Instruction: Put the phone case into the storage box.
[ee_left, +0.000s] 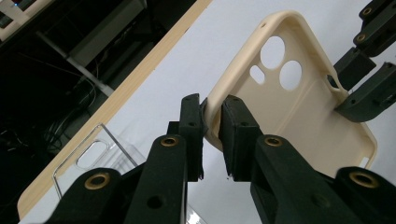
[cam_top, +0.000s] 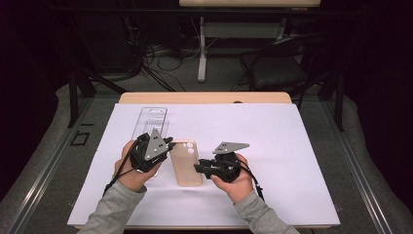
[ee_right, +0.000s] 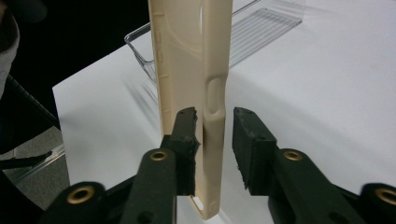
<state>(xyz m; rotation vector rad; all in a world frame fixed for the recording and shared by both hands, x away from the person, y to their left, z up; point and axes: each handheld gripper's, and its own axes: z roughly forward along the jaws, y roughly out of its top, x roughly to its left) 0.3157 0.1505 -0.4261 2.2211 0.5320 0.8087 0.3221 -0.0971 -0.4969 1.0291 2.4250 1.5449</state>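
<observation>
Fingers of the left gripper [ee_left: 211, 122] are clamped on the rim of the beige phone case [ee_left: 299, 107] near its camera holes, while those of the right gripper [ee_right: 215, 140] are spread, one finger [ee_right: 187, 135] touching the case's long edge and the other standing off it. The case is held just above the white sheet on the table [cam_top: 204, 97], between both hands, with a clear plastic tray [cam_top: 152, 119] lying just beyond the left gripper.

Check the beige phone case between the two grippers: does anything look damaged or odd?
No damage shows. The phone case is lifted off the white sheet, pinched at one rim by the left gripper.
</observation>
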